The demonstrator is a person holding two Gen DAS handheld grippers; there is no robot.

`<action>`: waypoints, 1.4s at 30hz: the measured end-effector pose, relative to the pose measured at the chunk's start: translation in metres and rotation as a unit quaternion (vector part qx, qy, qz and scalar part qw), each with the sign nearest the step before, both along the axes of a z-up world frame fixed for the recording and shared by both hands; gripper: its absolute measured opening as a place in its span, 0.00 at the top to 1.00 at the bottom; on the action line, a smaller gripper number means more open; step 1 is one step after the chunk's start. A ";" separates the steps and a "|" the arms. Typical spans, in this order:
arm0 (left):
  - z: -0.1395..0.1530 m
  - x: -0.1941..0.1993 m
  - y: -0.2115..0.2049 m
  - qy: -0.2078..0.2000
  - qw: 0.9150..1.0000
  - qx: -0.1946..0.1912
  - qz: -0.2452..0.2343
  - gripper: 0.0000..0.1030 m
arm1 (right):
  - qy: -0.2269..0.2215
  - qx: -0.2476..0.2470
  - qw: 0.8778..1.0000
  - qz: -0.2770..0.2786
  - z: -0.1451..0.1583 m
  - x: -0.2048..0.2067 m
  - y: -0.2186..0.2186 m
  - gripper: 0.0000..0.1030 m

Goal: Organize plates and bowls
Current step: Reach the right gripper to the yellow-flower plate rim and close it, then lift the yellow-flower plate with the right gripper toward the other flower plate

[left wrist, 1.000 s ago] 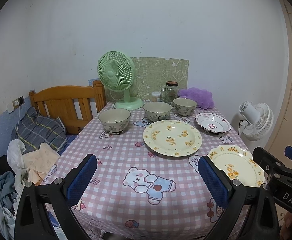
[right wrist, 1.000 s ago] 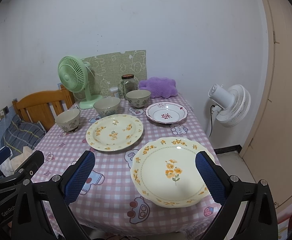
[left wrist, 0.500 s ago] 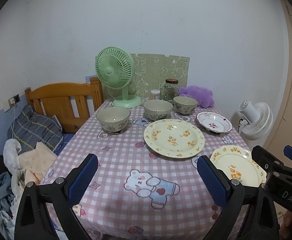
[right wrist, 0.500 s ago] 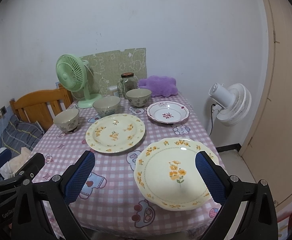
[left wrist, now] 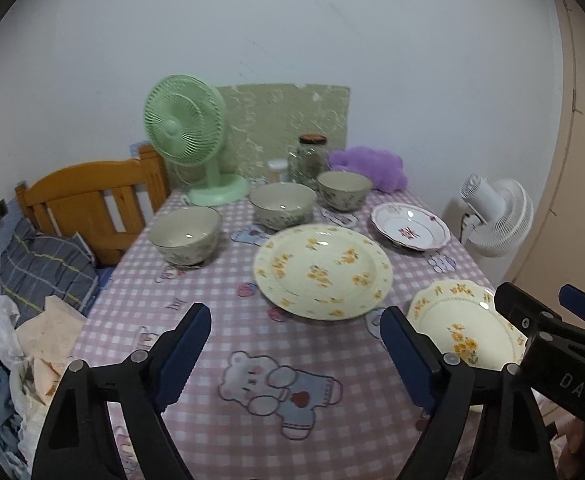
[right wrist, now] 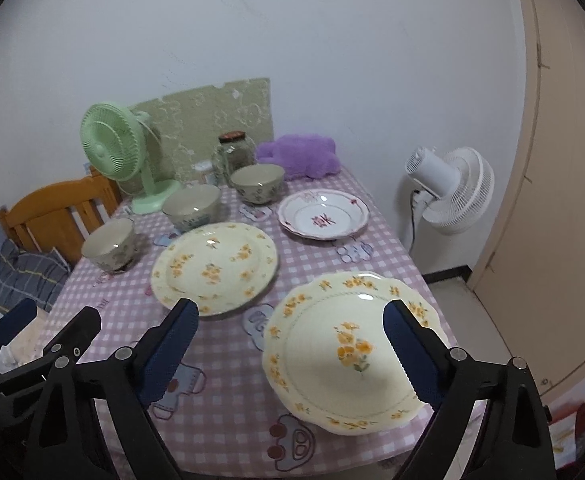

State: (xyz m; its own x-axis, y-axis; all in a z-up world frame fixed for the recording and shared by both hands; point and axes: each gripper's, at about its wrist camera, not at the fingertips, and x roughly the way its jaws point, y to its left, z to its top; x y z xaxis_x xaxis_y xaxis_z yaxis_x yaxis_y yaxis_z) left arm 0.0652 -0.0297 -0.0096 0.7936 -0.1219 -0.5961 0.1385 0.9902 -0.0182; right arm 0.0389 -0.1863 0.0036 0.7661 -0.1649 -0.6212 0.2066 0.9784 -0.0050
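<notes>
On the pink checked tablecloth (left wrist: 196, 300) stand three bowls: a left bowl (left wrist: 185, 234), a middle bowl (left wrist: 283, 205) and a far bowl (left wrist: 344, 189). A large round yellow-flower plate (left wrist: 323, 270) lies mid-table, a scalloped yellow-flower plate (right wrist: 352, 348) at the near right, a white red-trimmed plate (right wrist: 324, 219) at the far right. My left gripper (left wrist: 296, 350) is open and empty above the table's near edge. My right gripper (right wrist: 292, 344) is open and empty, its right finger over the scalloped plate.
A green desk fan (left wrist: 186, 132), a glass jar (left wrist: 311, 158) and a purple plush (left wrist: 368, 164) stand at the table's back. A wooden headboard (left wrist: 88, 200) and bedding (left wrist: 36, 264) lie left. A white floor fan (right wrist: 450, 194) stands right of the table.
Both grippers have moved forward and a little closer to the table; the plates and bowls look larger. Nothing on the table has moved. Both grippers stay open.
</notes>
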 end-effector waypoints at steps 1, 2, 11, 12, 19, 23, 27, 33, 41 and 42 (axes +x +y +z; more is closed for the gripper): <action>-0.003 0.003 -0.007 0.006 1.000 0.002 -0.005 0.17 | 0.004 0.000 1.000 -0.003 -0.002 0.001 -0.004 0.08; -0.005 0.006 -0.013 0.010 1.000 0.002 -0.011 0.19 | 0.010 0.001 1.000 -0.006 -0.004 0.004 -0.009 0.08; -0.029 0.030 -0.081 0.041 0.999 0.013 -0.007 0.26 | 0.050 0.001 0.999 0.007 -0.027 0.033 -0.071 0.14; -0.032 0.032 -0.086 0.045 0.999 0.013 -0.004 0.27 | 0.055 0.000 0.998 0.010 -0.030 0.037 -0.079 0.14; -0.064 0.050 -0.134 0.100 0.995 0.015 0.008 0.33 | 0.103 0.005 0.994 0.026 -0.056 0.061 -0.125 0.18; -0.085 0.055 -0.153 0.132 0.991 0.019 0.012 0.36 | 0.131 0.005 0.991 0.028 -0.077 0.071 -0.145 0.20; -0.099 0.062 -0.163 0.152 0.988 0.021 0.018 0.37 | 0.154 0.013 0.987 0.033 -0.093 0.078 -0.158 0.21; -0.112 0.074 -0.170 0.178 0.983 0.034 0.031 0.44 | 0.183 0.021 0.982 0.043 -0.111 0.094 -0.166 0.25; -0.121 0.090 -0.168 0.200 0.978 0.042 0.038 0.47 | 0.217 0.030 0.975 0.048 -0.131 0.112 -0.169 0.31; -0.121 0.091 -0.169 0.202 0.978 0.043 0.036 0.47 | 0.219 0.027 0.974 0.046 -0.131 0.113 -0.168 0.32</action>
State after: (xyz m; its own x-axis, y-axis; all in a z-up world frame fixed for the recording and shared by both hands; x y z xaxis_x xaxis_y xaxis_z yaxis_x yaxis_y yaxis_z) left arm 0.1558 -0.1984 -0.1311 0.4956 -0.0103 -0.8685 0.0676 0.9974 0.0267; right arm 0.1518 -0.3547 -0.1276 0.4353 -0.0657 -0.8979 0.1075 0.9940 -0.0206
